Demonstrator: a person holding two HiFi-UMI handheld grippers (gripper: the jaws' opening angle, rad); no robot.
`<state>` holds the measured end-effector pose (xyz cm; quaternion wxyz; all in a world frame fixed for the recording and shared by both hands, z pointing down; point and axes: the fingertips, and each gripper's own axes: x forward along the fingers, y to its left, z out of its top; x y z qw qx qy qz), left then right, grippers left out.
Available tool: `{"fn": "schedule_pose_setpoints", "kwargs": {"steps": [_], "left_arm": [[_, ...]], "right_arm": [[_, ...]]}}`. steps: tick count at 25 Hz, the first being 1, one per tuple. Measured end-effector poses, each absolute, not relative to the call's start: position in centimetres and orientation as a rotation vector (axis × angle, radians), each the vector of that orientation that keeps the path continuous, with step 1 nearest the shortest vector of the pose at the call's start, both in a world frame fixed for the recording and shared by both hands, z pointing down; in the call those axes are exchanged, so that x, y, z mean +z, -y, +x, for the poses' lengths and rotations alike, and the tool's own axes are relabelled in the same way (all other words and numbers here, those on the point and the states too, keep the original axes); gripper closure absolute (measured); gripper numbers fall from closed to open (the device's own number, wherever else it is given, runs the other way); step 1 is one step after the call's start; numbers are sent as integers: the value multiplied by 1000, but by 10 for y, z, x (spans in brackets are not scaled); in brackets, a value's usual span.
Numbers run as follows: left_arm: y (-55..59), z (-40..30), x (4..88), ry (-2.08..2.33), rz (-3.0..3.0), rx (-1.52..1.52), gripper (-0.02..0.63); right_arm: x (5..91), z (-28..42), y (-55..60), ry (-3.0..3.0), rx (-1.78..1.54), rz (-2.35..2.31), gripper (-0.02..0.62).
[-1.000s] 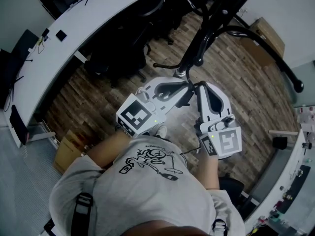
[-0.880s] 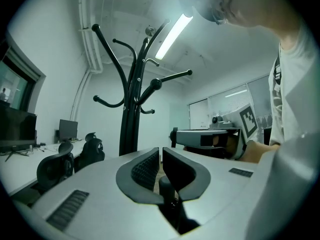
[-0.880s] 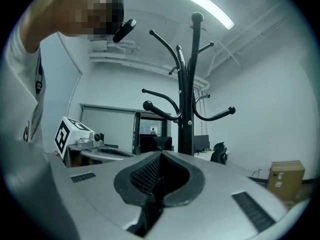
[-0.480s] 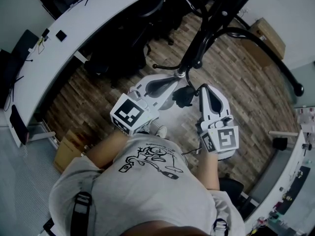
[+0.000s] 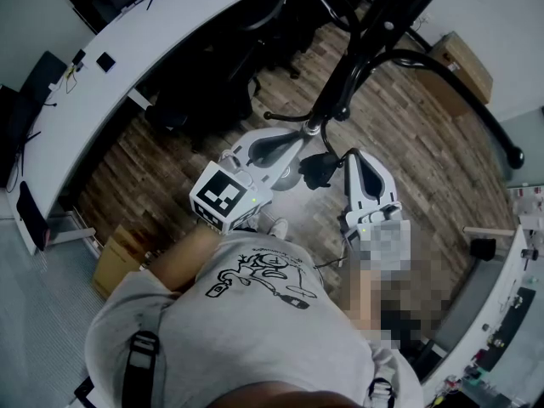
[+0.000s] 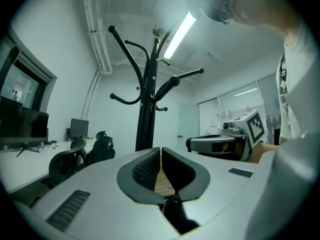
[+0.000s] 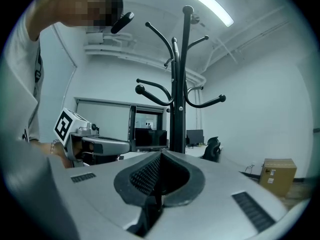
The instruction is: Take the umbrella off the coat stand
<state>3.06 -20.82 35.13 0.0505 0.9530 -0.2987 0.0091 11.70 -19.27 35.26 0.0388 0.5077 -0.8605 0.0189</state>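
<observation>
Black stand [image 7: 179, 99], upright, dead ahead of left hand-held gripper [image 6: 161, 150] and right hand-held gripper [image 7: 161, 155], left likely nearer. Both sets of jaws together, empty; umbrella not discernible.

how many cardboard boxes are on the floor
2: one cardboard box at the head view's upper right, another at lower left by the white desk; more may be hidden.

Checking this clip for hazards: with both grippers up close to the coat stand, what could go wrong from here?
1. The left gripper and right gripper are both shut and empty, and no umbrella shows on the coat stand. A reach now may close on nothing.
2. Its curved hooks jut out close to the grippers, so a bump could snag one or rock the stand.
</observation>
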Motion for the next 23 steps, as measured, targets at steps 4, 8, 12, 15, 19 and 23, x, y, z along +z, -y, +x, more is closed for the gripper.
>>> {"fn": "schedule_pose_setpoints", "kwargs": {"steps": [4, 8, 12, 15, 19, 23], "left_arm": [[209, 29, 354, 911, 2893, 28, 580], [210, 27, 353, 917, 2891, 22, 580], [209, 26, 351, 918, 2891, 16, 580], [209, 26, 352, 914, 2890, 14, 580], [209, 27, 353, 911, 2889, 15, 580], [209, 29, 354, 908, 2887, 17, 580]], "right_arm": [[352, 118, 192, 2635, 58, 1567, 589], [351, 120, 192, 2629, 58, 1578, 589], [349, 120, 190, 2627, 56, 1579, 589], [349, 119, 189, 2625, 54, 1578, 589], [349, 119, 190, 2624, 57, 1576, 589], [349, 120, 190, 2624, 58, 1576, 589]]}}
